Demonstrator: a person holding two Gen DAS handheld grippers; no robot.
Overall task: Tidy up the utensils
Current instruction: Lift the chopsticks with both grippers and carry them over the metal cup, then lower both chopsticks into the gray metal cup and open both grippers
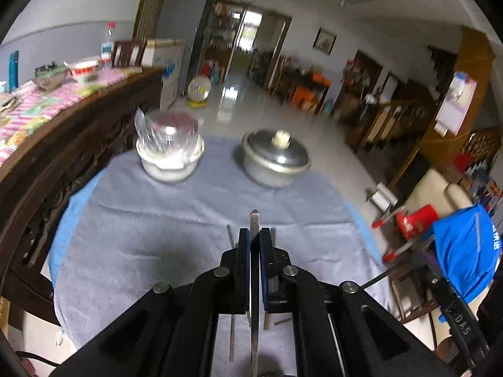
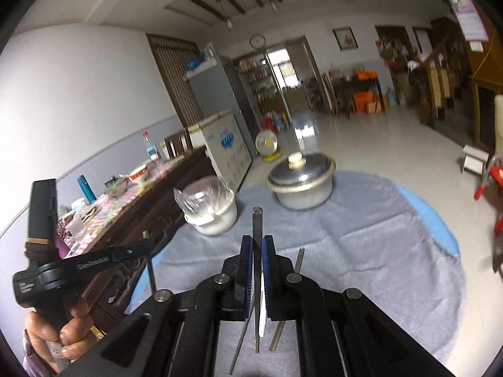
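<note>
My left gripper (image 1: 254, 235) is shut on a flat metal utensil (image 1: 254, 216) whose pointed handle end sticks up past the pads. It hangs above a grey towel (image 1: 157, 226). My right gripper (image 2: 257, 242) is likewise shut on a metal utensil (image 2: 257, 220) with its handle tip forward. A few more slim utensils (image 2: 300, 260) lie on the towel under both grippers. In the right wrist view a hand holds the left gripper (image 2: 146, 246) at the far left, with a thin rod hanging from it. I cannot tell what kind of utensil either one is.
A lidded metal pot (image 1: 276, 157) and a white bowl under plastic wrap (image 1: 169, 154) stand at the towel's far side. A dark wooden sideboard (image 1: 63, 157) with dishes runs along the left. A red stool (image 1: 415, 220) and blue cloth (image 1: 465, 245) are on the right.
</note>
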